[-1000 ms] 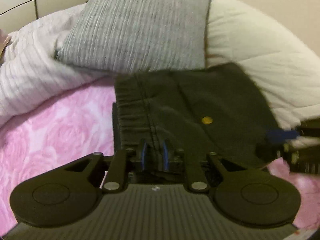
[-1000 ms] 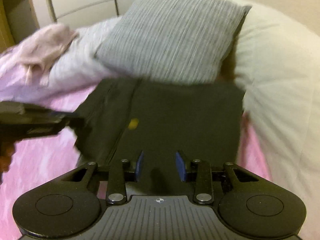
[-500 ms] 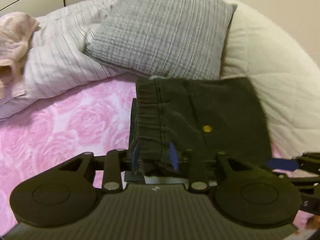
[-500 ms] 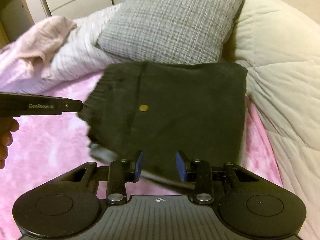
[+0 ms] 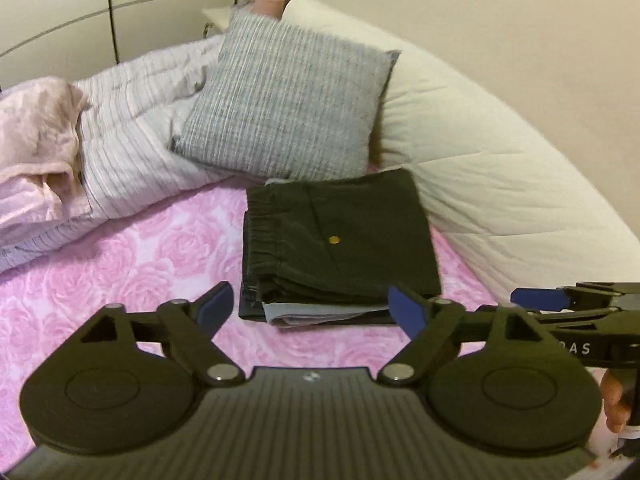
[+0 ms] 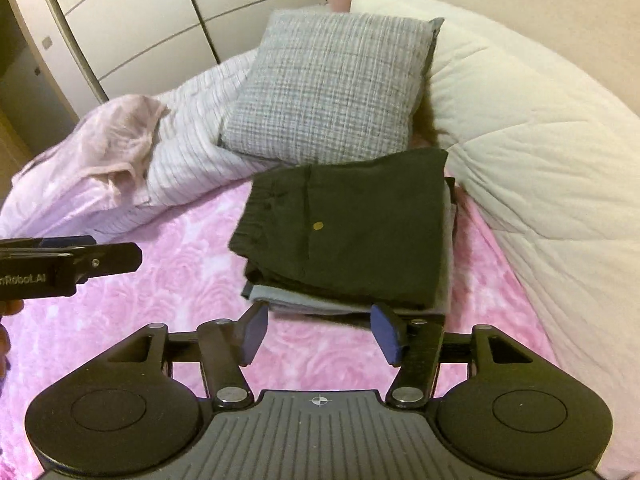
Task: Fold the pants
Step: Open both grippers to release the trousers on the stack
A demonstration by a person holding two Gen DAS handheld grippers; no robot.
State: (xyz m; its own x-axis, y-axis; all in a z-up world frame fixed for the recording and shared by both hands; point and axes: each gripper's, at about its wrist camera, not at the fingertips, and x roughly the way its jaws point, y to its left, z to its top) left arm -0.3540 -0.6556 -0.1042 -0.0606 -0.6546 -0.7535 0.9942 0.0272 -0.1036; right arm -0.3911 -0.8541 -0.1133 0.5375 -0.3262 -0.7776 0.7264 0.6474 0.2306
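The dark olive pants [image 5: 340, 240] lie folded into a square, elastic waistband at the left and a small yellow button on top. They rest on a short stack of other folded clothes [image 5: 320, 314], grey and dark blue, on the pink rose bedspread [image 5: 120, 264]. My left gripper [image 5: 310, 306] hangs open just in front of the stack, holding nothing. In the right wrist view the same pants [image 6: 360, 232] sit beyond my right gripper [image 6: 318, 330], which is also open with nothing between its fingers. Each gripper shows at the edge of the other's view.
A grey woven cushion [image 5: 288, 108] leans right behind the stack. A cream quilted duvet [image 5: 500, 152] borders its right side. A striped duvet [image 5: 132, 140] and a pink garment [image 5: 36, 128] lie at the back left. Wardrobe doors [image 6: 132, 16] stand beyond the bed.
Both grippers have let go of the pants, opened wide and drawn back toward me. The pants now rest flat on the stack.
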